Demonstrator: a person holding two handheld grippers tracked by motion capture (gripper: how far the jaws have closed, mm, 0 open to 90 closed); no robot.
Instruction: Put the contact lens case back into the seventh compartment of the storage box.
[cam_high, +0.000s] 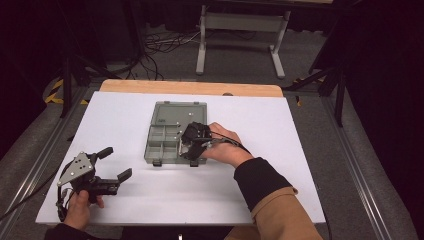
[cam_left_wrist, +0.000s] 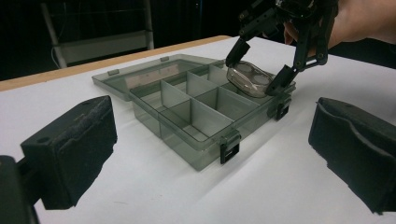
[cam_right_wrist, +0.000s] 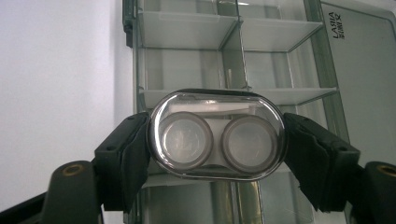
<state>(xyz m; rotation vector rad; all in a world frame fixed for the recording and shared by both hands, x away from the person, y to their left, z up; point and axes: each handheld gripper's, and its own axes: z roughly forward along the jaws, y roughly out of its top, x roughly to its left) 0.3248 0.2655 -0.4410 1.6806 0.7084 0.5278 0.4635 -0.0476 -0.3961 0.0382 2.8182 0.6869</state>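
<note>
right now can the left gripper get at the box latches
Probably yes: the left gripper is open, and only bare table lies between it and the box latches; the right gripper works the far corner.

A big white table top has a light brown wooden edge at the far side. Behind it, a grey metal stand sits on the grey floor with black cables. The room is dark.

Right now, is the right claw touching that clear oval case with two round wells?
Touching: the right gripper view shows both black pads pressed against the clear oval case.
</note>
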